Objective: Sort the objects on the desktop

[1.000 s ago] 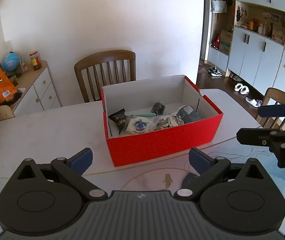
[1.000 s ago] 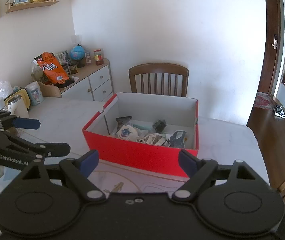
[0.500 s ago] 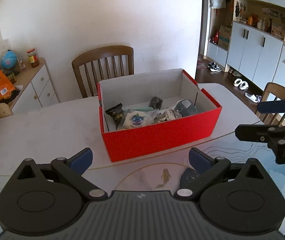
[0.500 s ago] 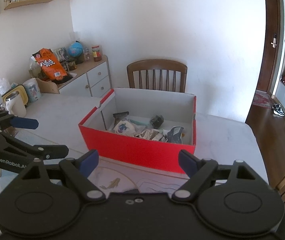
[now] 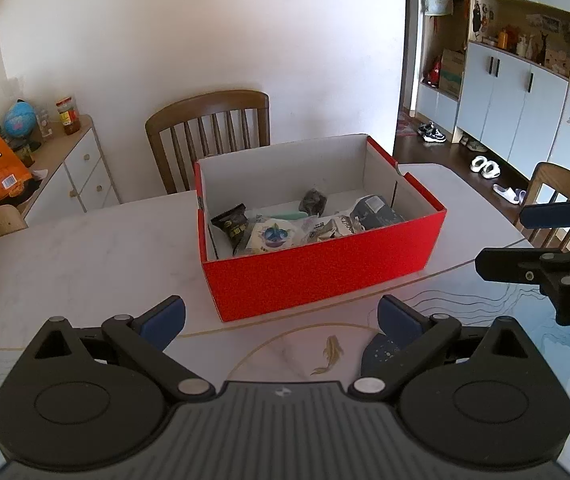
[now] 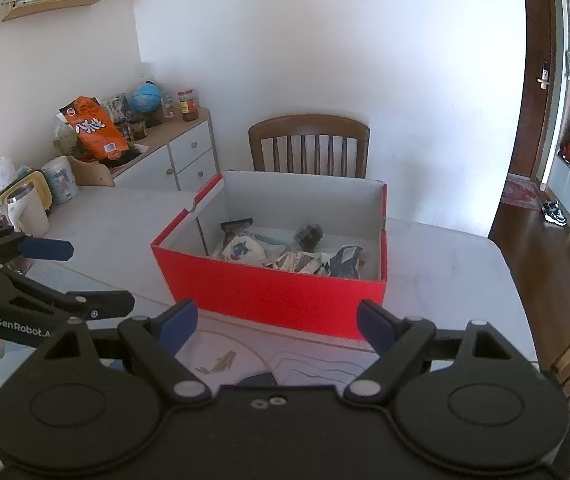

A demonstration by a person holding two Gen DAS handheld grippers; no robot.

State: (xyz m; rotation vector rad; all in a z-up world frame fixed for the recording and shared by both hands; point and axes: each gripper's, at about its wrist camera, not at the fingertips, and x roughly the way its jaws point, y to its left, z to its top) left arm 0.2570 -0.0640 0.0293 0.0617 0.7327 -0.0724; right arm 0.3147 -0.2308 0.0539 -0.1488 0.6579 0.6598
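Red box (image 5: pixel 325 276) open on the white table (image 5: pixel 85 256), in front of the wooden chair (image 5: pixel 209 136). Inside the box: a jumble of small packets (image 6: pixel 285 254), among them a dark wrapper (image 5: pixel 233 228), a white pouch with a blue print (image 5: pixel 271 236) and a grey bag (image 5: pixel 377 214). On the tabletop around the box, no loose item in sight in either view (only the printed mat (image 5: pixel 333 352) just in front of the box). Left gripper (image 5: pixel 281 316) held short of the box's near wall, jaws wide apart, nothing between them. Right gripper (image 6: pixel 277 322) likewise short of the box, jaws spread, empty. Sorting apparently near its end, or finished: everything visible already in the box. Beyond the frames, cannot tell.
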